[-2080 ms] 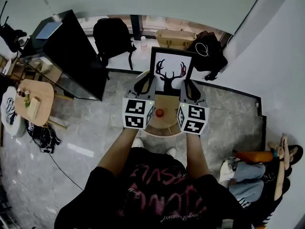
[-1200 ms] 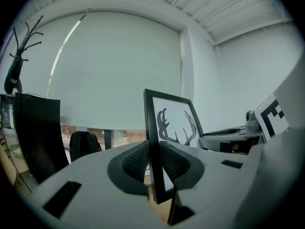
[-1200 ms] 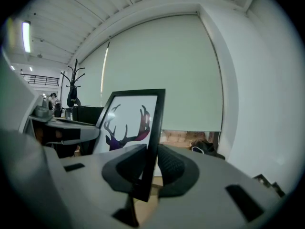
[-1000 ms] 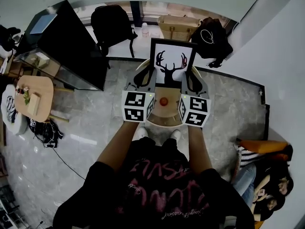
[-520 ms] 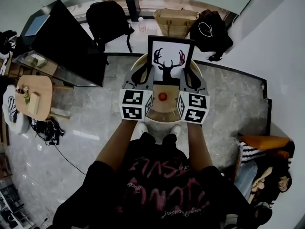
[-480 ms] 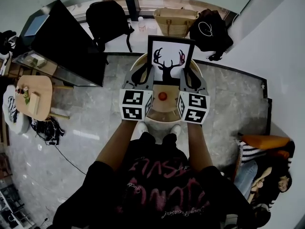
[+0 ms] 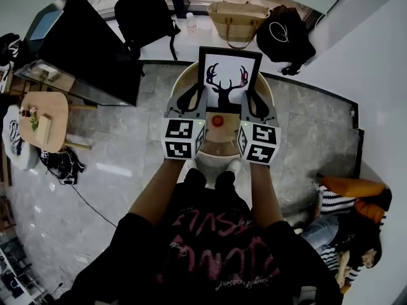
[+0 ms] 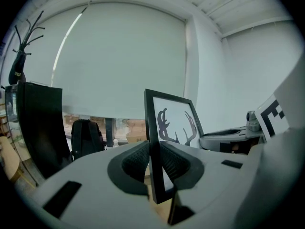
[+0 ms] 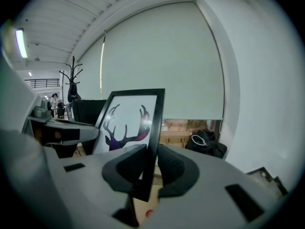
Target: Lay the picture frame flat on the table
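A black picture frame [image 7: 229, 80] with a deer-antler print is held over the small round wooden table [image 7: 219, 149]. My left gripper [image 7: 193, 101] is shut on the frame's left edge, my right gripper [image 7: 252, 103] on its right edge. In the left gripper view the frame [image 8: 167, 128] stands upright, its black edge pinched between the dark pads [image 8: 136, 163]. From the right gripper view, the frame [image 9: 133, 128] rises between the pads [image 9: 170, 168] too. A small red object [image 7: 217, 121] lies on the table under the frame.
A black cabinet [image 7: 82, 49] stands at the left. Behind the table are a black backpack [image 7: 146, 18], a wicker bag [image 7: 236, 14] and a dark bag [image 7: 286, 33]. A low wooden side table [image 7: 39, 119] is far left. People sit on the floor at lower right [image 7: 346, 234].
The frame stays gripped by both grippers throughout. The view has shifted slightly; the frame and grippers sit a little lower over the round table than half a second ago.
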Demonstrator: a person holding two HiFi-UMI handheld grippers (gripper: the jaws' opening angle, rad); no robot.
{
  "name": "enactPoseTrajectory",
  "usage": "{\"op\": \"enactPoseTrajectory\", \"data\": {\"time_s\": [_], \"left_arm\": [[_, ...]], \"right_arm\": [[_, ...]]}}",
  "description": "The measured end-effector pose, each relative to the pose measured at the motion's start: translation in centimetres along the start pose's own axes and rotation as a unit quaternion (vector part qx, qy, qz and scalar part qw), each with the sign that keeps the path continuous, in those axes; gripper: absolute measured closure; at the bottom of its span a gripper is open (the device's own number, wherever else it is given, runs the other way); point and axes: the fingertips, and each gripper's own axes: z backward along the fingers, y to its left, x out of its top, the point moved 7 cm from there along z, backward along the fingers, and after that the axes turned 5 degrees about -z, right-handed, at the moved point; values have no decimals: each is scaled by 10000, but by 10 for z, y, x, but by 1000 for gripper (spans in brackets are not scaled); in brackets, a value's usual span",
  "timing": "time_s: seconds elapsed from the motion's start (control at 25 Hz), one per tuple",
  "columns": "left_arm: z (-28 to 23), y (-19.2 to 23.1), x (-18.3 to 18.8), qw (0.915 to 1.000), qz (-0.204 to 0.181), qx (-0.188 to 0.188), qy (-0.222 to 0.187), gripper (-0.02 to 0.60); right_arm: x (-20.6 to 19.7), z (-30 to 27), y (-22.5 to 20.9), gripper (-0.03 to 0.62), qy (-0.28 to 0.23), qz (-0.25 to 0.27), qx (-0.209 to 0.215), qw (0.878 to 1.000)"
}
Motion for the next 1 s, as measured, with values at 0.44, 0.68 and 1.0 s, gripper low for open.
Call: {"op": "enactPoseTrajectory", "data": {"time_s": [0.44, 0.68, 1.0], "left_arm": [[-5, -1, -20, 9995, 108, -25, 300, 511], [-13, -2, -38, 9984, 223, 16, 518, 511], [-18, -9, -63, 9964, 326, 18, 788, 511]], "right_arm": [[-20, -7, -3, 513, 336, -75, 43, 9994], [-36, -15, -7, 513, 602, -145, 53, 9981], [-62, -19, -15, 513, 893, -224, 94, 9957]]}}
